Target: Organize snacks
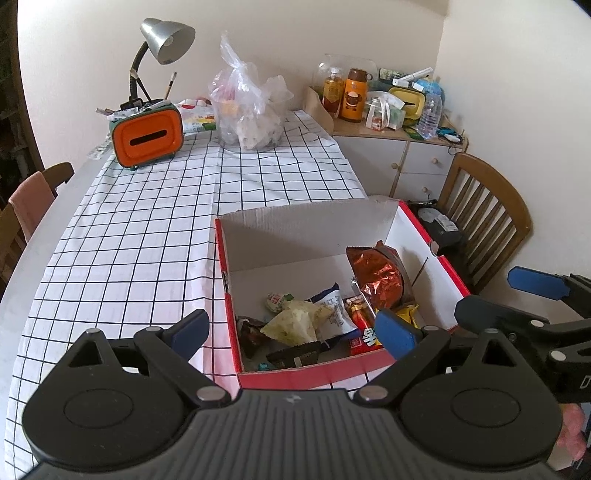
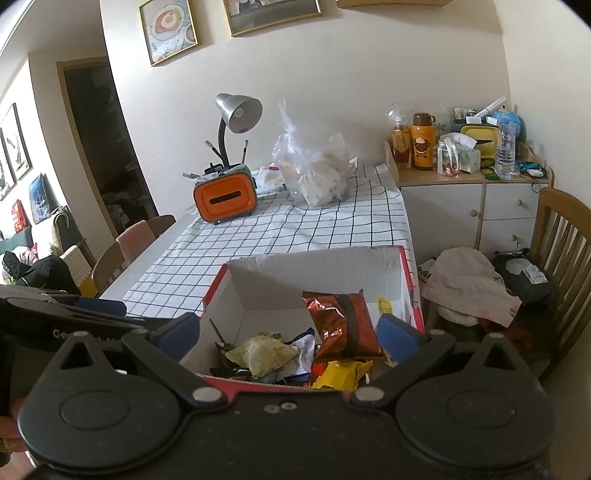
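A red cardboard box [image 1: 314,229] with a white inside stands open on the checked tablecloth [image 1: 147,240]. In it lie an orange-brown foil chip bag [image 1: 380,273], a pale green packet [image 1: 295,321], a white and blue packet [image 1: 334,306], a red packet [image 1: 360,314] and a yellow one [image 1: 406,314]. My left gripper [image 1: 293,328] hangs open over the box's near left corner, holding nothing. My right gripper [image 2: 288,330] is open and empty above the near edge of the box [image 2: 314,273], over the foil bag [image 2: 340,325] and yellow packet [image 2: 340,374].
An orange tissue box [image 1: 147,138], a grey desk lamp [image 1: 166,35] and a full clear plastic bag [image 1: 247,110] stand at the table's far end. A cabinet [image 1: 388,155] crowded with bottles is beyond. A wooden chair [image 1: 484,218] stands right of the box.
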Action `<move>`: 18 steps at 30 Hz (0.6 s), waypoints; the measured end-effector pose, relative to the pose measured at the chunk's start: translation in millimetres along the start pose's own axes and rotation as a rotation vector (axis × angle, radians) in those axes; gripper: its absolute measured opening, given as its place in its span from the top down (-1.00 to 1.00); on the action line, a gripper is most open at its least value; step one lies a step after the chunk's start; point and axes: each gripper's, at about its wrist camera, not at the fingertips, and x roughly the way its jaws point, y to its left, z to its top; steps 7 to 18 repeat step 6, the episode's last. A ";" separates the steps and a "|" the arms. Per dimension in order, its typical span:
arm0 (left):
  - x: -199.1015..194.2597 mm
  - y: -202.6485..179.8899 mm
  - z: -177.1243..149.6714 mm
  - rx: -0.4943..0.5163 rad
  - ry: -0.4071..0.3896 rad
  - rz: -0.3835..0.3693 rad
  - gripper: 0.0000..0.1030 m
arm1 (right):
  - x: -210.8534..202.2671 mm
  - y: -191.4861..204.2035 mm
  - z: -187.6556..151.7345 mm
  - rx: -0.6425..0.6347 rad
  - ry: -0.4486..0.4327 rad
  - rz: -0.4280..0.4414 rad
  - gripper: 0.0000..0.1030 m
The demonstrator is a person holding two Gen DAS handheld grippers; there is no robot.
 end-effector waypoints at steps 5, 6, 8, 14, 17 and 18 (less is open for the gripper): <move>0.6 -2.6 -1.3 0.011 0.000 0.005 -0.89 | 1.5 -2.0 -2.1 0.010 0.007 -0.003 -0.99; 0.7 -2.7 -1.6 0.011 0.002 0.002 -0.89 | 1.6 -2.4 -3.0 0.011 0.010 -0.004 -0.99; 0.7 -2.7 -1.6 0.011 0.002 0.002 -0.89 | 1.6 -2.4 -3.0 0.011 0.010 -0.004 -0.99; 0.7 -2.7 -1.6 0.011 0.002 0.002 -0.89 | 1.6 -2.4 -3.0 0.011 0.010 -0.004 -0.99; 0.7 -2.7 -1.6 0.011 0.002 0.002 -0.89 | 1.6 -2.4 -3.0 0.011 0.010 -0.004 -0.99; 0.7 -2.7 -1.6 0.011 0.002 0.002 -0.89 | 1.6 -2.4 -3.0 0.011 0.010 -0.004 -0.99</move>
